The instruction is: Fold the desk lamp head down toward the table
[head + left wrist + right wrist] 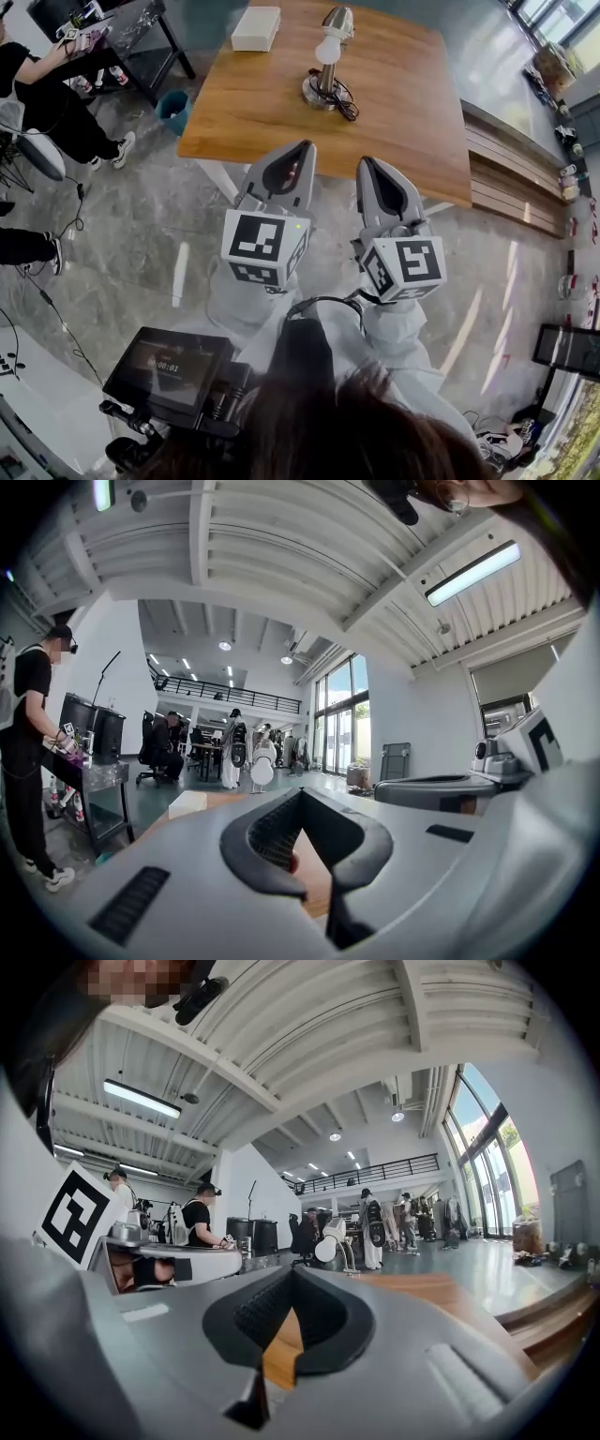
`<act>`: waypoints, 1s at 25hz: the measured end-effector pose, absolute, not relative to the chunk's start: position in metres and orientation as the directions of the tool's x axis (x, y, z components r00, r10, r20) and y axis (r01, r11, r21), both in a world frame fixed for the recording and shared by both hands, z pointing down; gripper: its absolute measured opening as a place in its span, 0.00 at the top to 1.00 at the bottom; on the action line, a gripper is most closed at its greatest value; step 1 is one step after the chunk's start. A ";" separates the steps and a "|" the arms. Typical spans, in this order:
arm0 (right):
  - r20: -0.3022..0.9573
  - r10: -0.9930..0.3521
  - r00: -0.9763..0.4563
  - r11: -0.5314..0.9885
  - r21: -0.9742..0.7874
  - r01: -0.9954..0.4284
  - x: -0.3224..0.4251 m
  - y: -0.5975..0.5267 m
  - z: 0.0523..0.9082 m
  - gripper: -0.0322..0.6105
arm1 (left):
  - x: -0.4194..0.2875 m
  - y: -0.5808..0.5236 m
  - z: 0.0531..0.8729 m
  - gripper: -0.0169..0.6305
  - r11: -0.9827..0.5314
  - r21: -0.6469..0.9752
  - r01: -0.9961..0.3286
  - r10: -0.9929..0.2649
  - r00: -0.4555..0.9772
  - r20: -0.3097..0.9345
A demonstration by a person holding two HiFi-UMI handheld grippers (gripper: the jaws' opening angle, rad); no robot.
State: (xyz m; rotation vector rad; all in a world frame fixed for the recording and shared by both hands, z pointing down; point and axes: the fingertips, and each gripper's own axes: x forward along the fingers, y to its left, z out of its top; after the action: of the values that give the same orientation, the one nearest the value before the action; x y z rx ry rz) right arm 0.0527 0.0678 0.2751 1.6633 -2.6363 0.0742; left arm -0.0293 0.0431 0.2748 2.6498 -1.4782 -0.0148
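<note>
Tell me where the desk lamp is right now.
In the head view the desk lamp stands near the middle of the wooden table, to the right of the white box and a little nearer the person.

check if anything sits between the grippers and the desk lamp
Nothing visible does. Only bare table shows between the left gripper, the right gripper and the desk lamp. The white box sits off to the left; the cord lies by the lamp's base.
</note>
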 end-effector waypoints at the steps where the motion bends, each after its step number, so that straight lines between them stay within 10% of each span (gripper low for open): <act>1: 0.051 -0.904 -0.425 0.424 -0.032 -0.905 0.053 0.050 0.277 0.95 | -0.033 0.026 0.278 0.97 -0.519 0.099 -0.849 -0.850 0.525 0.049; 25: 0.180 -0.872 -0.455 0.443 -0.105 -0.891 0.119 -0.275 0.334 0.95 | -0.026 -0.303 0.378 0.97 -0.506 0.178 -0.844 -0.820 0.535 0.202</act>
State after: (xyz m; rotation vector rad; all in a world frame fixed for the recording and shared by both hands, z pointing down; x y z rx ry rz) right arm 0.1194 -0.2749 0.3345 1.5836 -2.5830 0.2816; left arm -0.0257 -0.3035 0.3781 2.5212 -1.3967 0.1330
